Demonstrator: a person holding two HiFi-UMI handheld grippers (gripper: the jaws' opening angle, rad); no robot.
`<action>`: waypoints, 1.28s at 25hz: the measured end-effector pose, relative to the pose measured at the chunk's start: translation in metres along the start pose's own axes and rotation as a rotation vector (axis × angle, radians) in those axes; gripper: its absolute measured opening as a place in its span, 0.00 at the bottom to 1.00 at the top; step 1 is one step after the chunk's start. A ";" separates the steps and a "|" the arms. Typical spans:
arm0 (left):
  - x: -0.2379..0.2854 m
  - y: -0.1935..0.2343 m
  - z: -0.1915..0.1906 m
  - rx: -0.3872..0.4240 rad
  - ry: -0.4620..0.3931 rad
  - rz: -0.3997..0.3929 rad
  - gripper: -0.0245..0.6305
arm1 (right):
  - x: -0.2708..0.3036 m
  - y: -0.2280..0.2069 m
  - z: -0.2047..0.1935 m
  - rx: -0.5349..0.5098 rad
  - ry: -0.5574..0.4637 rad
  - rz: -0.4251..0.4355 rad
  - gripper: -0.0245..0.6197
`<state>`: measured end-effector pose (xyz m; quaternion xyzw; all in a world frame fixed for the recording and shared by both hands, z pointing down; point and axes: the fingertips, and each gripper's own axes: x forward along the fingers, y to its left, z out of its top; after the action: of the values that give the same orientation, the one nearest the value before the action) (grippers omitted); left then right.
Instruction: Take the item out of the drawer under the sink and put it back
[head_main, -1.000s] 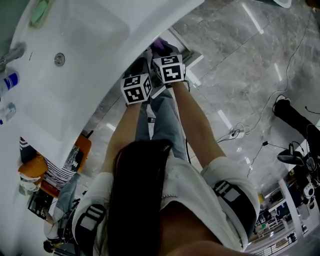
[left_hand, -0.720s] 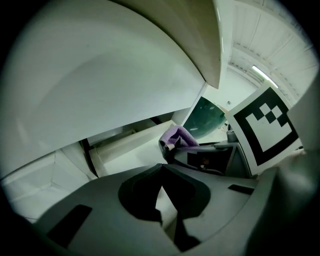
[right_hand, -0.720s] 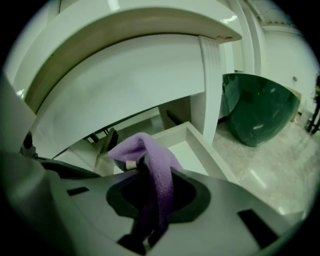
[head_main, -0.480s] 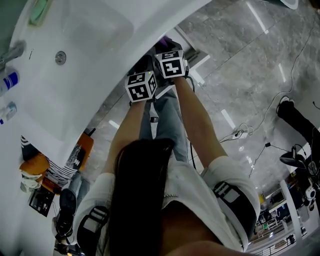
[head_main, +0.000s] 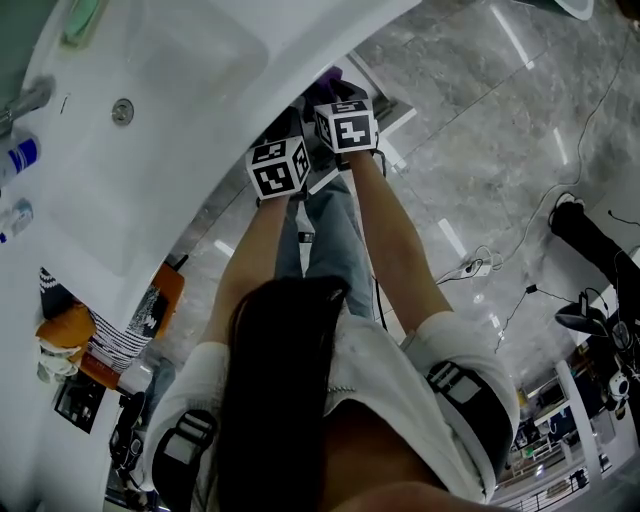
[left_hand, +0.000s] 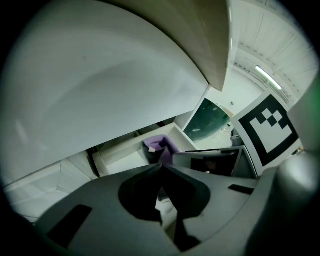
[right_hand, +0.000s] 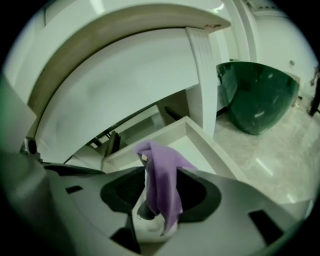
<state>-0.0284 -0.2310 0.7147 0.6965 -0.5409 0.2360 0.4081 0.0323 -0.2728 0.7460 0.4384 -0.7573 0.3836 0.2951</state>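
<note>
Fingers of the left gripper (left_hand: 161, 167) are closed on nothing, beneath the white sink (left_hand: 100, 90). Fingers of the right gripper (right_hand: 166, 197) have just been opening and stand apart, a purple cloth (right_hand: 161, 167) draped between them above the open white drawer (right_hand: 202, 140).

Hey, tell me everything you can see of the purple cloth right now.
The purple cloth is thin, soft fabric, crumpled into loose folds, with what looks like a small pale tag near its top. It hangs limp between the jaws of the right tongs, which have just been opening, above the open white drawer under the sink. Whether its lower end touches the drawer floor cannot be told.
</note>
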 end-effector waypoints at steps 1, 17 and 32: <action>-0.001 -0.001 0.001 0.000 0.000 -0.003 0.04 | -0.002 0.000 0.000 0.005 0.000 0.004 0.34; -0.031 -0.041 0.020 0.105 -0.028 -0.069 0.04 | -0.064 0.010 0.028 0.014 -0.101 0.046 0.40; -0.083 -0.080 0.058 0.134 -0.094 -0.168 0.04 | -0.137 0.029 0.053 -0.062 -0.191 -0.018 0.13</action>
<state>0.0157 -0.2251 0.5935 0.7754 -0.4823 0.2036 0.3532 0.0610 -0.2479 0.6007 0.4704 -0.7895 0.3139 0.2386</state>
